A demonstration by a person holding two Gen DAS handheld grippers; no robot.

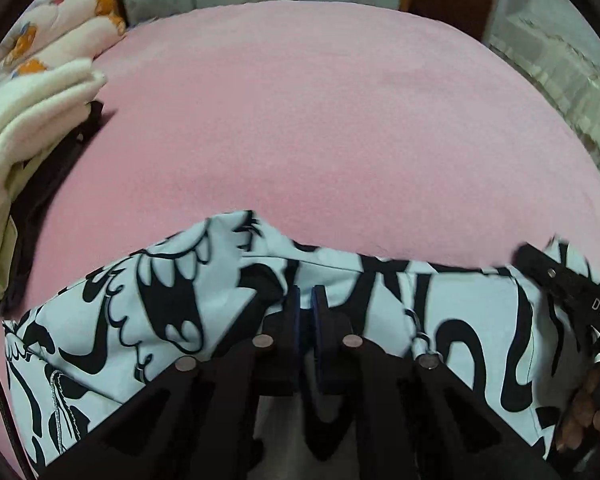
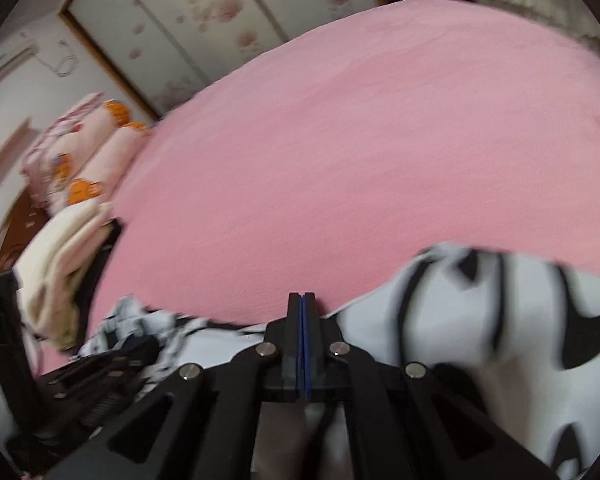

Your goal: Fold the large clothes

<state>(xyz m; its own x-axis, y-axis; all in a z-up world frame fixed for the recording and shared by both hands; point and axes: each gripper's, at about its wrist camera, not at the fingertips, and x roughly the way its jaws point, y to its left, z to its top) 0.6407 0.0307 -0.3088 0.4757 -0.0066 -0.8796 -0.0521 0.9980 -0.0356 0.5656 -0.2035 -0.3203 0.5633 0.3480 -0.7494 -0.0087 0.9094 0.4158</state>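
Note:
A large white garment with a black cartoon print (image 1: 188,304) lies at the near edge of a pink bed (image 1: 320,120). My left gripper (image 1: 305,300) is shut on the garment's upper edge, its jaws nearly together with cloth between them. My right gripper (image 2: 301,300) is shut, its jaws pressed together; the garment (image 2: 480,340) bunches beside and under it, and I cannot see cloth between the tips. The right gripper also shows in the left wrist view (image 1: 572,292), on the garment's right part. The right wrist view is blurred.
A stack of folded cream (image 1: 28,132) and dark clothes sits at the bed's left edge. Pink and orange bedding (image 1: 68,36) lies behind it. A floral wardrobe (image 2: 204,20) stands beyond the bed. The left gripper shows at lower left in the right wrist view (image 2: 100,384).

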